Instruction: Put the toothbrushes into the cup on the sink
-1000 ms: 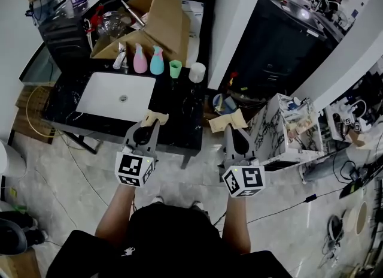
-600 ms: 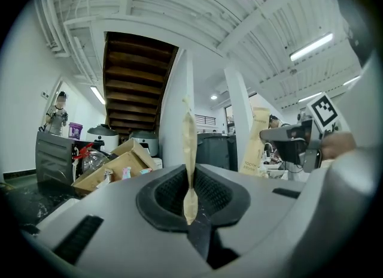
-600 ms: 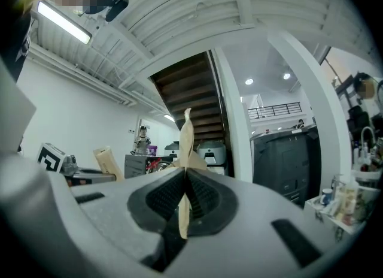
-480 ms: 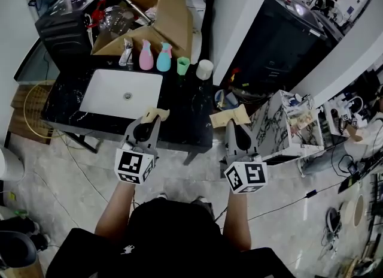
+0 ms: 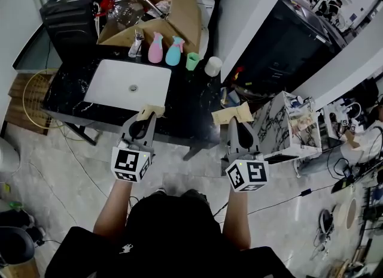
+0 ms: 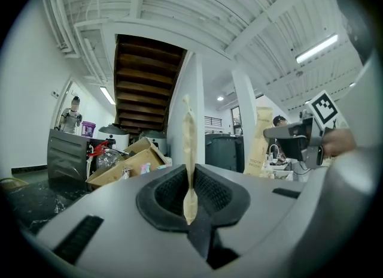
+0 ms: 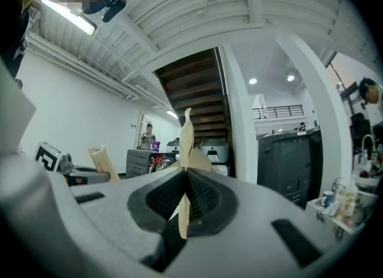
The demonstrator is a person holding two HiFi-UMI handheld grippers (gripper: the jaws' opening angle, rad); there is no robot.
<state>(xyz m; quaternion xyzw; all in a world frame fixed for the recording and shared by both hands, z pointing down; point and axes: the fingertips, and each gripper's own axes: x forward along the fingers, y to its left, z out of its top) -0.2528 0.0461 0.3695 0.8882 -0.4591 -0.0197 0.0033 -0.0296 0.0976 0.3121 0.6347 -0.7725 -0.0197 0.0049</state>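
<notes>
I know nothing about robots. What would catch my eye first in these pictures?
Nearest the camera, the left gripper clamps a tan paper packet and the right gripper clamps a second packet. Beyond them a white sink sits in a black counter, with a pink bottle, a blue bottle, a green cup and a white cup behind it.

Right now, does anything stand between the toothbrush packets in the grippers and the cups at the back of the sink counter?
Nothing visible. Only bare black counter lies between the left toothbrush packet, the right toothbrush packet and the green cup and white cup; the spray bottles stand to the cups' left.
</notes>
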